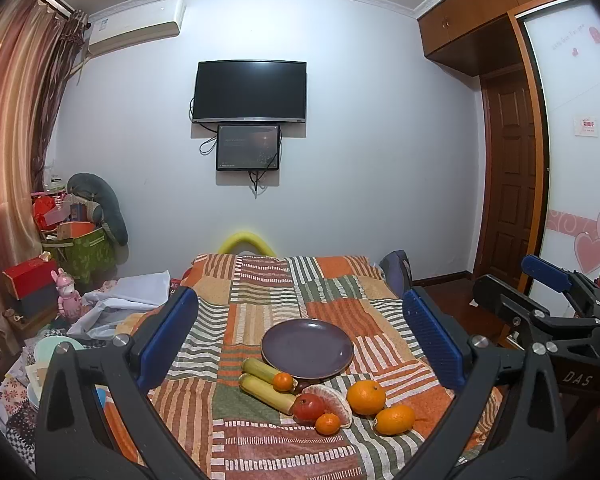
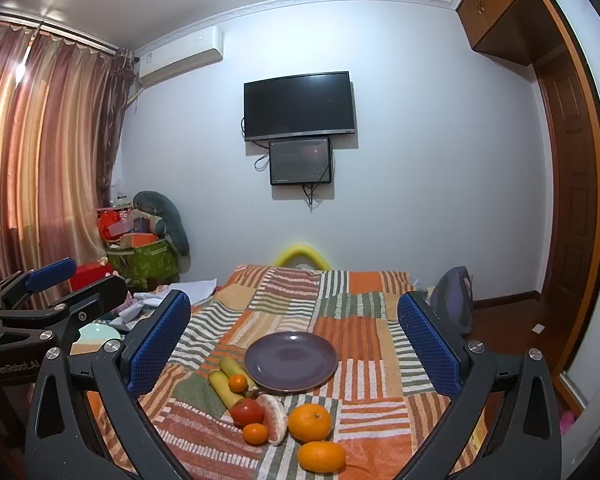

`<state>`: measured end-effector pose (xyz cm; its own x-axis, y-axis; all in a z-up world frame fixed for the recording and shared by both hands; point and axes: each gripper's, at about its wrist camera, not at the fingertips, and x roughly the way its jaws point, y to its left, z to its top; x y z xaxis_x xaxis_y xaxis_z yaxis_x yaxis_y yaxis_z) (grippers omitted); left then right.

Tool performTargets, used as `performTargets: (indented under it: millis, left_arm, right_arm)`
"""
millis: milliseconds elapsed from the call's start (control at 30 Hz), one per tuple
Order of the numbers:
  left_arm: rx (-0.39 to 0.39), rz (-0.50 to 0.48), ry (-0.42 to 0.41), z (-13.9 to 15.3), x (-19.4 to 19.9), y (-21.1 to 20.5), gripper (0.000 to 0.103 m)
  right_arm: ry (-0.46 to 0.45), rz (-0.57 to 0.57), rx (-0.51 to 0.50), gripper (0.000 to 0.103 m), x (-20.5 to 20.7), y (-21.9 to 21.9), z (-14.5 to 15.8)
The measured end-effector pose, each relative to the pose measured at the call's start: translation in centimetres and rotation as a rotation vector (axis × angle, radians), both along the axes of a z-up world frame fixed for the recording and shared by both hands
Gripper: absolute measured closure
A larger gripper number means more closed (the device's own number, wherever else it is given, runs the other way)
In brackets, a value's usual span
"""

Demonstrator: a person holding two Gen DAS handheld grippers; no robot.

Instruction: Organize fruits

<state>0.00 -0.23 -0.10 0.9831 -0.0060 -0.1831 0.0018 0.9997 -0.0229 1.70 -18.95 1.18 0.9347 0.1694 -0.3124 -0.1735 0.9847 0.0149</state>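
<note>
My left gripper (image 1: 300, 336) and right gripper (image 2: 296, 340) both hang spread wide, holding nothing. The round purple ceramic plate (image 1: 307, 347) sits bare on the striped patchwork blanket (image 1: 260, 292); oranges (image 1: 366, 397), tangerines, a red tomato (image 1: 308, 407) and yellow bananas (image 1: 262, 390) cluster at its six o'clock.

We were in a home bedroom: a television (image 1: 249, 92) hung on the centre wall, an air conditioner (image 1: 136, 26) sat upper left beside long curtains (image 1: 16, 128), a wooden wardrobe (image 1: 480, 12) filled the upper right, and a patchwork bedspread (image 1: 260, 292) covered the lower middle.
</note>
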Motion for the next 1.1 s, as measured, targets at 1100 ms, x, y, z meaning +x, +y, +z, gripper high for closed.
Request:
performTargets:
  millis: [1100]
  left_arm:
    - [-0.008, -0.006, 0.012, -0.19, 0.29, 0.4, 0.0]
  right_arm:
    - [0.0, -0.005, 0.0, 0.0, -0.43, 0.03, -0.24]
